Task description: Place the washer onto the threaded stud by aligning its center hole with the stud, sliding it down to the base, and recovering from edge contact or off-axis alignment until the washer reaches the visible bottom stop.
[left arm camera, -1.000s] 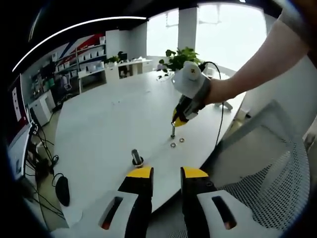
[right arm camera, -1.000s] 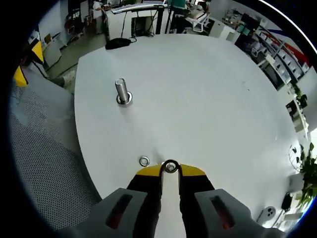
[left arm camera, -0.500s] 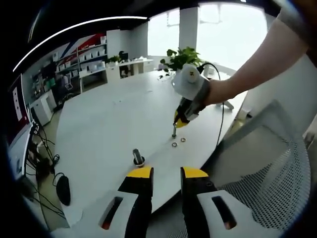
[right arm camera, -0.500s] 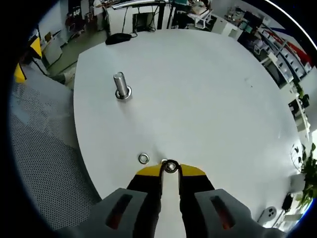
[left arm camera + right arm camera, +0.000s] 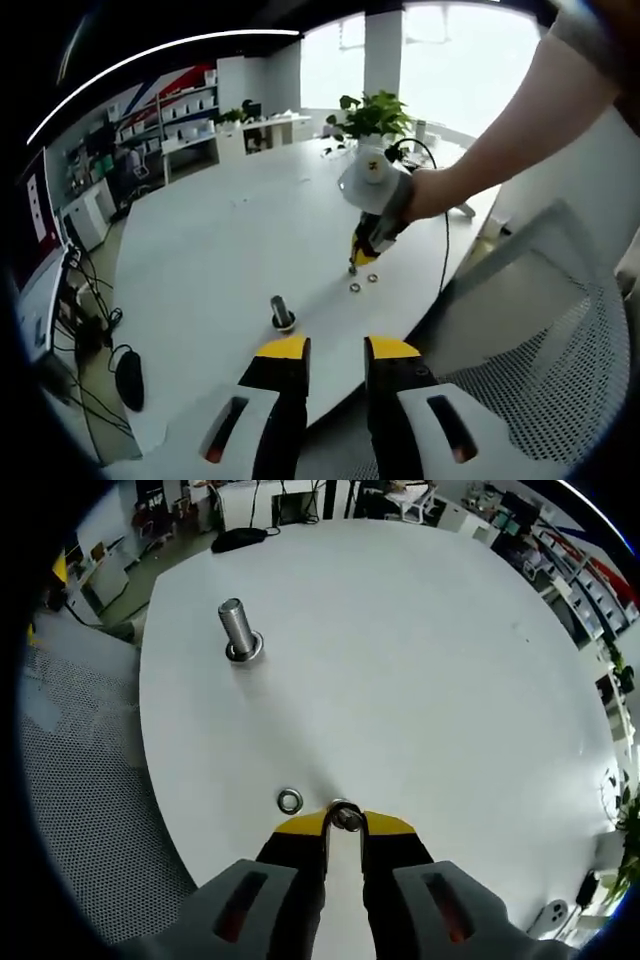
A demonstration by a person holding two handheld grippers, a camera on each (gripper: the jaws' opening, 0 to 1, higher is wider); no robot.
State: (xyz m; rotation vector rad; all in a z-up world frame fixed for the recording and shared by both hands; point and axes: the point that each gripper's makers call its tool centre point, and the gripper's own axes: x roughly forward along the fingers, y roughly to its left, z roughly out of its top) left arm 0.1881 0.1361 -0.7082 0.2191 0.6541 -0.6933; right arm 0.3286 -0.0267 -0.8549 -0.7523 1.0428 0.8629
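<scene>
A steel threaded stud [image 5: 238, 630] stands upright on the white round table [image 5: 420, 650], near its curved edge. My right gripper [image 5: 344, 820] is shut on a small metal washer [image 5: 345, 816], held just above the table, well short of the stud. A loose washer [image 5: 290, 800] lies on the table just left of the tips. In the left gripper view the stud [image 5: 282, 313] stands a little beyond my left gripper [image 5: 328, 350], which is open with nothing between its jaws. Farther off a hand holds the right gripper [image 5: 355, 262] over two loose washers [image 5: 354, 288].
A grey mesh chair [image 5: 560, 340] stands off the table's edge, also the chair [image 5: 80, 780] in the right gripper view. A potted plant [image 5: 370, 115] and a black cable [image 5: 443, 250] are at the far side. Shelves and desks line the room beyond.
The right gripper has drifted slightly lower and toward the stud with the washer still held. The left gripper has stayed put.
</scene>
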